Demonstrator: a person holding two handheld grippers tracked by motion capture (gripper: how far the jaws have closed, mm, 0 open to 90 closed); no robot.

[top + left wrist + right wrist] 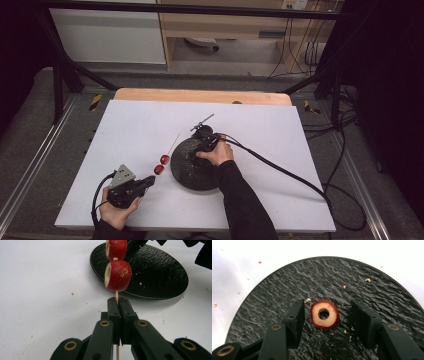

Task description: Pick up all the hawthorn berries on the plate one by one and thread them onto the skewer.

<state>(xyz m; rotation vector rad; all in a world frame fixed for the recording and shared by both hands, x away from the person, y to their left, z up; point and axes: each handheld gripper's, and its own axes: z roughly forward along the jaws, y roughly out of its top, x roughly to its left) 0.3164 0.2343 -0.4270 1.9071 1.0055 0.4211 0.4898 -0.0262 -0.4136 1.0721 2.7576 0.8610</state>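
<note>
Skewering hawthorn fruit: 2 on, 1 left

Left claw pinches the skewer; right claw, half-wide, brackets the cored hawthorn at frame centre on the black plate, ungripped.

A lab-like recording bay: a white table stands inside a black metal frame, with loose cables (off its right edge) across grey flooring.

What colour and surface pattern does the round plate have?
Black, with a rippled slate-like texture; the plate shows best in the right gripper view.
</note>
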